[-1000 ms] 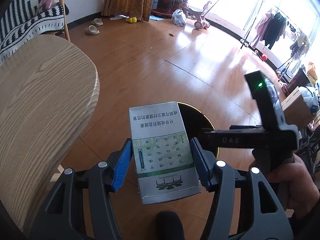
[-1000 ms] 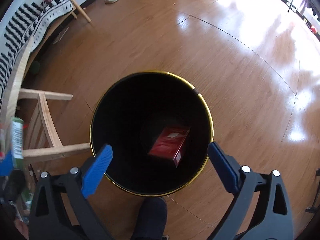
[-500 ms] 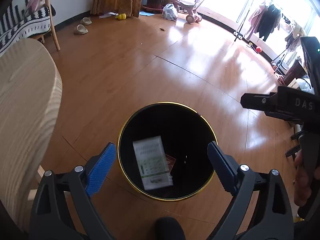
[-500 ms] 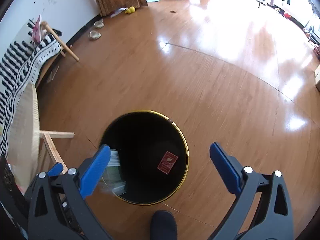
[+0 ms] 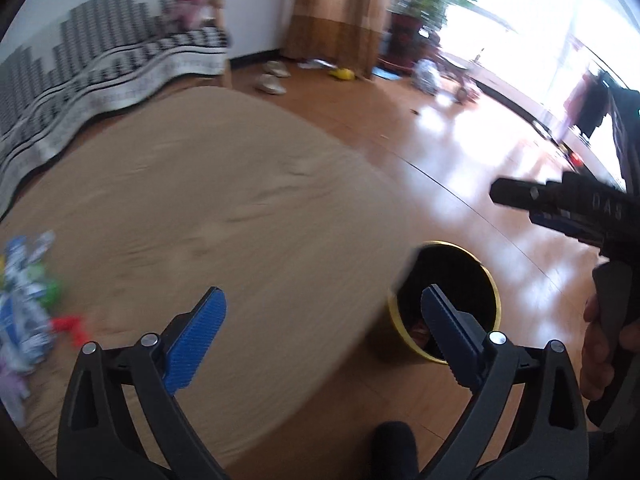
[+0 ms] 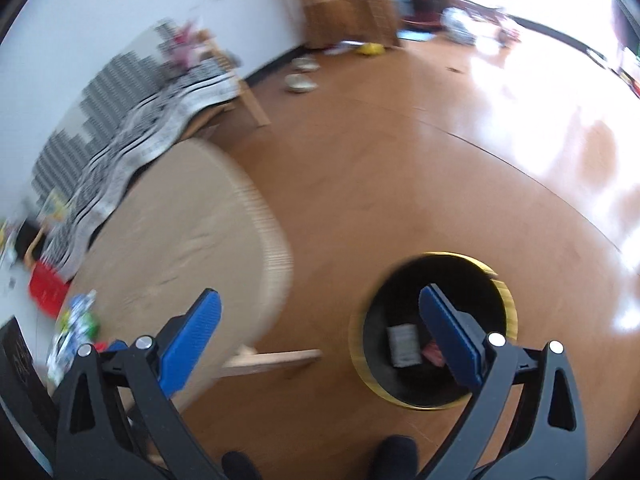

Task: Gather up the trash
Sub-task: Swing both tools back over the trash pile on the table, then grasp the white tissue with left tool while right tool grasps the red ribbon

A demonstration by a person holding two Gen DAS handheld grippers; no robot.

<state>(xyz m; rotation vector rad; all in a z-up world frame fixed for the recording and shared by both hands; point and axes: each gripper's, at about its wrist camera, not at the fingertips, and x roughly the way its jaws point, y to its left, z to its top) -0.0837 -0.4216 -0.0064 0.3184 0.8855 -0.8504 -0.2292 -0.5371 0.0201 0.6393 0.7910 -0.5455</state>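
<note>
- We see a round light-wood table (image 5: 208,216) filling the left and middle of the left wrist view; its top is mostly bare, blurred by motion.
- Colourful wrappers (image 5: 28,312) lie at the table's far left edge; too blurred to name.
- Glossy wooden floor (image 6: 460,184) to the right, with strong window glare at the far right.
- Far left: a black-and-white striped cloth (image 6: 132,132) over a seat by the white wall; slippers (image 6: 302,80) and a brown curtain (image 5: 340,12) further back.
- Black bin (image 6: 432,332) with a gold rim stands on the floor just right of the table.
- In the bin we see a pale green-white box (image 6: 403,346) and, just right of it, a red box (image 6: 434,354).
- Left gripper (image 5: 320,328): jaws have just been opening, now spread wide, nothing between them, over the table edge.
- Right gripper (image 6: 320,326): jaws spread wide, empty, above the floor between table and bin; a hand (image 5: 604,344) holds it at the right.
</note>
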